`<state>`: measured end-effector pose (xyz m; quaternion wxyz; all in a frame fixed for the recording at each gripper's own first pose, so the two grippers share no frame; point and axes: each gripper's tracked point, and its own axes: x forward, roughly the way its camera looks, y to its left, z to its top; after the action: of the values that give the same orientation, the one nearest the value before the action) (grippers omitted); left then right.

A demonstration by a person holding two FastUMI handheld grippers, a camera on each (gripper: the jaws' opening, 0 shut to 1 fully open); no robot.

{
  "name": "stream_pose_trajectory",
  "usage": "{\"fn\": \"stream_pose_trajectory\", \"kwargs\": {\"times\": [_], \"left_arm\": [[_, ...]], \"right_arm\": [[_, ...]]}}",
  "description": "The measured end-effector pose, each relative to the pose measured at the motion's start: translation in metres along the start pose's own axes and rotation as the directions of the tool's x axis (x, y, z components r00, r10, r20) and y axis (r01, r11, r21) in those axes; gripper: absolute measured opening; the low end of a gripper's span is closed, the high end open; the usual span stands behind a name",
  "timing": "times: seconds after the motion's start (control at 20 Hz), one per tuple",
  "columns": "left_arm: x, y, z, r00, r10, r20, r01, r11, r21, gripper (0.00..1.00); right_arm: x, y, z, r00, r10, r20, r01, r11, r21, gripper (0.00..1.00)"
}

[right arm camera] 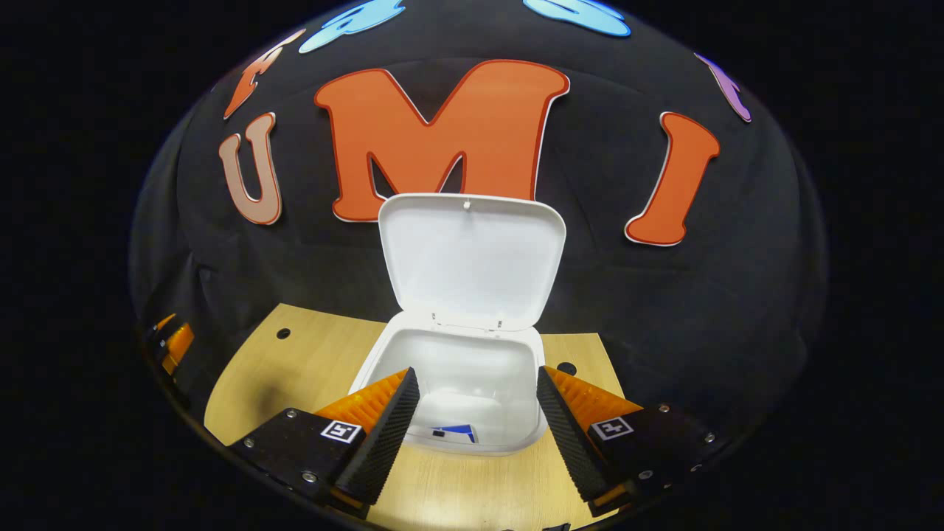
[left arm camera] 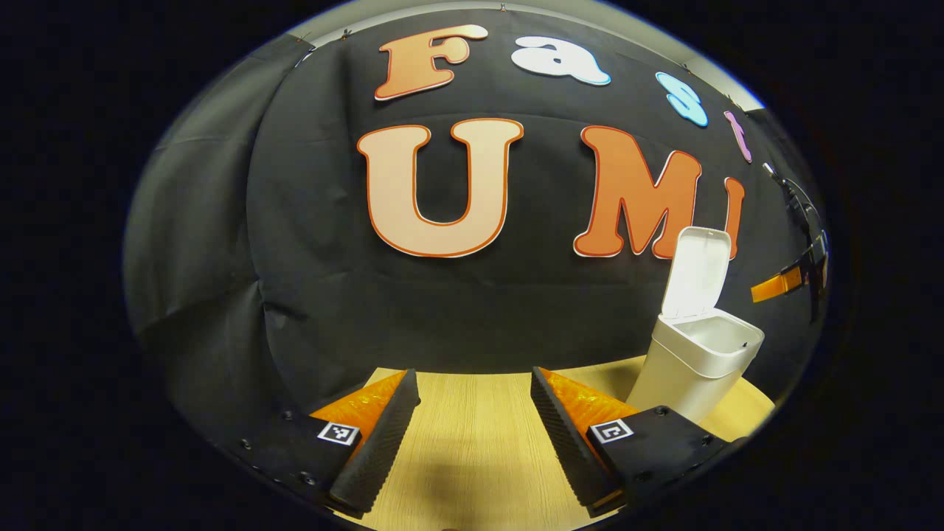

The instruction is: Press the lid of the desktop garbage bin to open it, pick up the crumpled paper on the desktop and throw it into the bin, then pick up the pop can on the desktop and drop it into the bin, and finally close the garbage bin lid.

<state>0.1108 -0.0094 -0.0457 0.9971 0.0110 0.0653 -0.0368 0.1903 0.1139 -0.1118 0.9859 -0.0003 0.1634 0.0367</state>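
Observation:
The white desktop bin (right arm camera: 383,352) stands right in front of my right gripper (right arm camera: 477,377) with its lid (right arm camera: 472,254) swung up against the back wall. That gripper is open and hovers over the bin's front rim, nothing between its fingers. Low inside the bin I see a small blue and white patch (right arm camera: 453,433); I cannot tell what it is. In the left gripper view the bin (left arm camera: 700,361) sits at the right on the table, lid (left arm camera: 697,273) upright. My left gripper (left arm camera: 474,383) is open above bare tabletop, well to the left of the bin.
The wooden table (right arm camera: 295,361) has two small round holes (right arm camera: 283,333) near its back edge. The black cloth wall hangs close behind the bin. Part of the other gripper (left arm camera: 774,287) shows at the far right of the left gripper view.

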Motion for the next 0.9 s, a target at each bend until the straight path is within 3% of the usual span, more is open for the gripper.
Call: {"fn": "stream_pose_trajectory", "kwargs": {"times": [0.2, 0.45, 0.7, 0.9], "left_arm": [[0.002, 0.002, -0.003, 1.0, -0.004, -0.002, 0.004, 1.0, -0.018, 0.98], [0.002, 0.006, -0.007, 1.0, -0.003, -0.002, 0.003, 0.999, -0.035, 0.98], [0.0, 0.017, -0.008, 1.0, 0.019, -0.004, -0.02, 0.999, -0.032, 0.98], [-0.001, 0.022, -0.009, 0.999, 0.04, -0.006, -0.04, 0.999, -0.031, 0.95]], "right_arm": [[-0.009, -0.009, 0.04, 0.999, -0.033, 0.04, 0.034, 0.999, -0.042, 0.97], [-0.014, 0.006, 0.096, 0.997, -0.01, 0.078, 0.016, 0.997, -0.074, 0.97], [-0.009, 0.002, 0.153, 0.993, -0.043, 0.112, 0.06, 0.987, -0.151, 0.97], [0.011, 0.011, 0.175, 0.997, -0.019, 0.079, 0.028, 0.994, -0.103, 0.98]]}}
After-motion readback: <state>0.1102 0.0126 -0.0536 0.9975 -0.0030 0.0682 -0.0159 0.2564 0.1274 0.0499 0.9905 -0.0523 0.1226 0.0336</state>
